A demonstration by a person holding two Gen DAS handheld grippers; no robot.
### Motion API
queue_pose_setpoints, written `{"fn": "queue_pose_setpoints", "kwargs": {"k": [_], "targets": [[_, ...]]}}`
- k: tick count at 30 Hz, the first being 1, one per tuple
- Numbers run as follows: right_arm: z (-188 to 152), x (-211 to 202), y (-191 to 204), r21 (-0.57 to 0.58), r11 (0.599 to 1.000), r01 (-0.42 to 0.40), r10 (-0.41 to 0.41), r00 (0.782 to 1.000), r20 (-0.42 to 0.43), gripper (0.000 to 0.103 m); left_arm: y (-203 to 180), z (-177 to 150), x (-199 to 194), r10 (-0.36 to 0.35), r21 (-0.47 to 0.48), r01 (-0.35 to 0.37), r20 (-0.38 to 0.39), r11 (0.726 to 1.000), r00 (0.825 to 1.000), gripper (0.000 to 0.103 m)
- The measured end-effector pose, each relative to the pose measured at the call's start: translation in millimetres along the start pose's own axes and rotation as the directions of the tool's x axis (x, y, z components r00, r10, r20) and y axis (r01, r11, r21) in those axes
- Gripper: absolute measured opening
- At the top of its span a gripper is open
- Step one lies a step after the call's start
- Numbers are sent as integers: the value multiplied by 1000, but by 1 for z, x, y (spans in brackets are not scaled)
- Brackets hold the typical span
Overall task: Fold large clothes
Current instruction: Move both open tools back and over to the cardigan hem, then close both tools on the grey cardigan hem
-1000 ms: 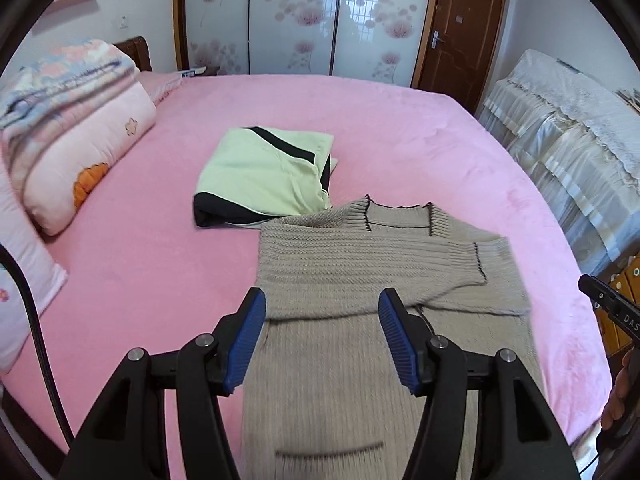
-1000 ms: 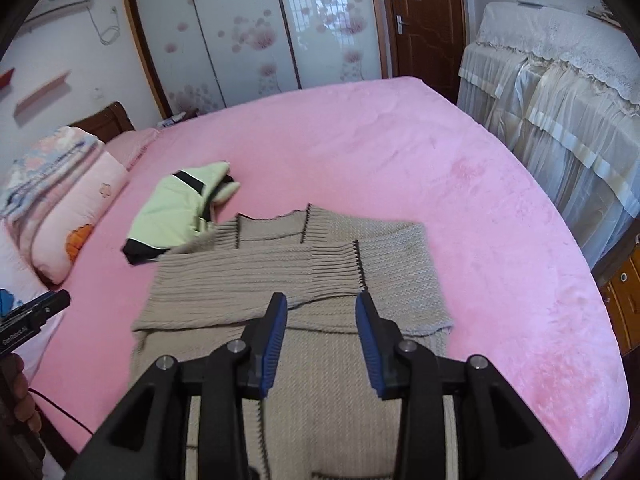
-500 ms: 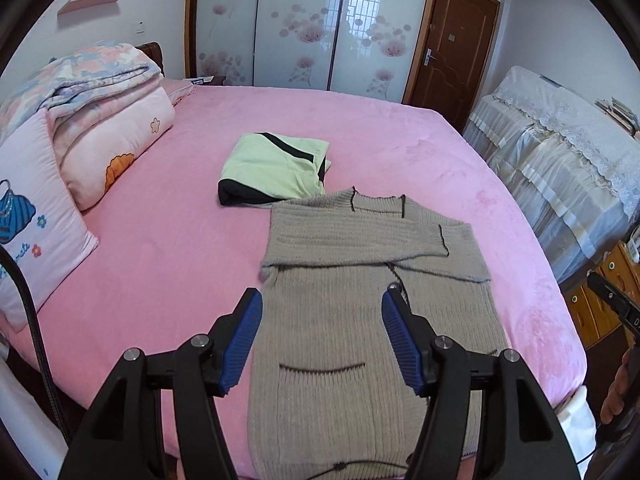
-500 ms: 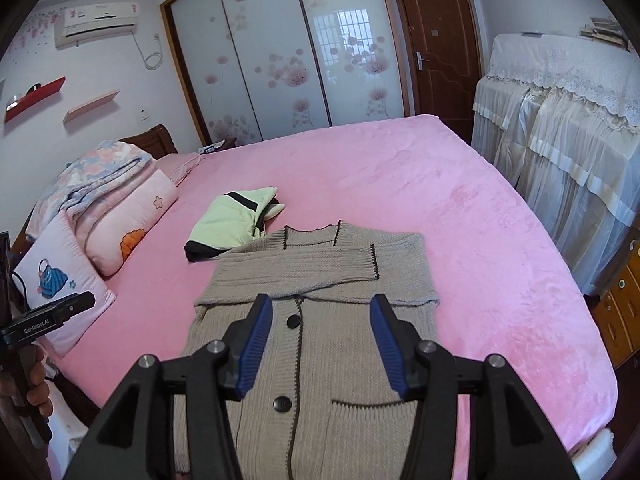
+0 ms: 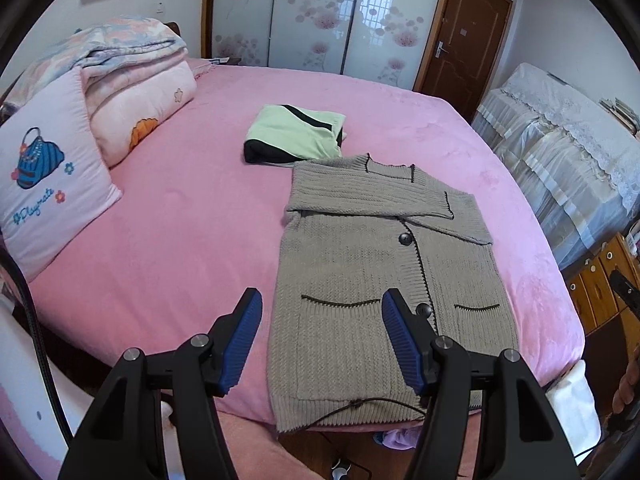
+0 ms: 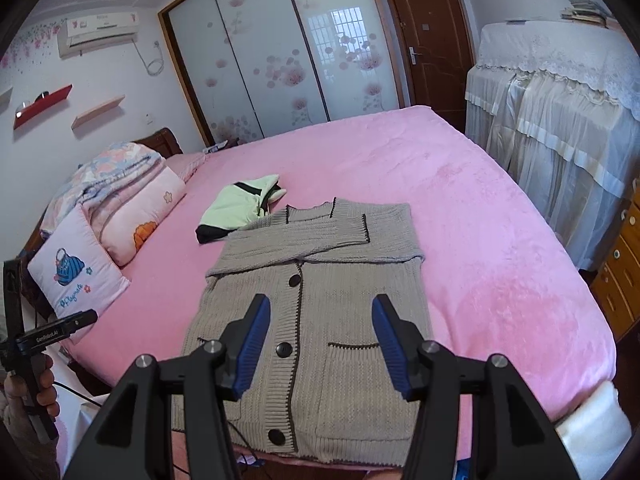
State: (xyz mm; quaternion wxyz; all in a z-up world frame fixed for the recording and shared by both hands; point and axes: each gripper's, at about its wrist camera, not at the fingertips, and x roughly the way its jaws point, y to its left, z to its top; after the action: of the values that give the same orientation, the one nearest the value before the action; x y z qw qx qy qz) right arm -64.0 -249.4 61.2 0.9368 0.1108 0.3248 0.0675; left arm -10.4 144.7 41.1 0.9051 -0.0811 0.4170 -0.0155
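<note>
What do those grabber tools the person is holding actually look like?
Each is black plastic. The left gripper and right gripper each have two angled arms with silver bolts, ending in ribbed blue pads. A thin black cable trails from the left one.

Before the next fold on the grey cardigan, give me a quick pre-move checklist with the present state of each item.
1. Both sleeves folded across the chest of the cardigan: ok.
2. Left tool empty, blue pads apart: ok.
3. Right tool empty; its jaws have just been opening, nothing between them: ok.
4. Hem reachable: ok, it lies at the near edge of the bed, slightly over it.
5. Room for folding up: not ok, the collar touches or overlaps the folded green garment.
6. Thin black cable lying across the hem in the left view: not ok, it may snag.
</note>
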Motion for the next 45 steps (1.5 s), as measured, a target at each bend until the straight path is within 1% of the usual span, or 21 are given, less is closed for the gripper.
{"fn": "queue_pose_setpoints", "kwargs": {"k": [4, 6, 8, 10, 12, 15, 16, 17, 19, 21, 22, 24, 26, 29, 33, 35, 38, 39, 41, 42, 45], "targets": [[12, -33, -4, -1, 1000, -30, 30, 999, 23, 53, 9, 1, -28, 34, 4, -34, 38, 999, 999, 62], [12, -41, -4, -11, 1000, -27, 27, 999, 23, 55, 11, 0, -33, 35, 3, -35, 36, 999, 999, 71], [7, -42, -4, -25, 1000, -18, 19, 1000, 16, 65, 13, -8, -30, 27, 4, -27, 15, 1000, 1000, 71], [-5, -35, -4, -57, 998, 1, -1, 1000, -3, 68, 14, -17, -18, 28, 20, -27, -18, 999, 999, 71], [-23, -17, -4, -106, 994, 34, -39, 998, -51, 68, 16, -30, 0, 30, 26, -29, -59, 999, 998, 71], [-59, 16, -11, -176, 982, 67, -90, 988, -123, 68, 26, -57, 36, 0, 15, 2, -132, 1000, 991, 71], [-75, 31, -16, -203, 976, 78, -111, 981, -157, 68, 30, -65, 48, -16, 15, 19, -149, 1000, 989, 71], [-89, 44, -20, -224, 971, 79, -123, 974, -188, 68, 35, -76, 62, -17, 12, 19, -173, 1000, 985, 71], [-113, 65, -28, -259, 960, 105, -168, 957, -237, 68, 44, -95, 83, -9, 9, 11, -193, 1000, 981, 71], [-141, 87, -41, -286, 951, 114, -199, 937, -288, 68, 54, -114, 106, 4, 7, -2, -222, 1000, 975, 71], [-152, 94, -45, -294, 947, 127, -219, 927, -304, 68, 58, -122, 115, -1, 7, 3, -235, 1000, 972, 71], [-169, 105, -58, -289, 950, 121, -220, 914, -342, 68, 63, -137, 133, -4, 1, 5, -272, 1000, 962, 71], [-186, 116, -74, -272, 953, 135, -235, 896, -377, 68, 66, -151, 150, -19, -8, 17, -305, 1000, 952, 71], [-203, 124, -91, -242, 960, 142, -234, 882, -410, 68, 66, -169, 165, -67, -32, 59, -333, 998, 941, 71], [-219, 131, -109, -206, 965, 162, -239, 866, -438, 68, 66, -185, 183, -145, -101, 115, -373, 988, 917, 71], [-223, 135, -116, -171, 973, 156, -217, 867, -449, 68, 66, -193, 192, -184, -133, 142, -385, 981, 905, 71], [-229, 142, -125, -116, 983, 143, -181, 870, -459, 68, 63, -202, 199, -218, -151, 172, -386, 974, 896, 71], [-232, 145, -128, -105, 985, 139, -172, 868, -465, 68, 61, -204, 203, -224, -156, 176, -388, 972, 894, 71], [-237, 153, -133, -91, 986, 137, -164, 858, -487, 68, 60, -208, 209, -241, -168, 187, -398, 968, 885, 71], [-240, 157, -134, -81, 989, 127, -150, 855, -497, 68, 58, -210, 215, -245, -179, 187, -409, 966, 879, 71], [-243, 156, -132, -95, 989, 116, -147, 869, -472, 66, 55, -215, 226, -254, -197, 185, -423, 963, 870, 71]]}}
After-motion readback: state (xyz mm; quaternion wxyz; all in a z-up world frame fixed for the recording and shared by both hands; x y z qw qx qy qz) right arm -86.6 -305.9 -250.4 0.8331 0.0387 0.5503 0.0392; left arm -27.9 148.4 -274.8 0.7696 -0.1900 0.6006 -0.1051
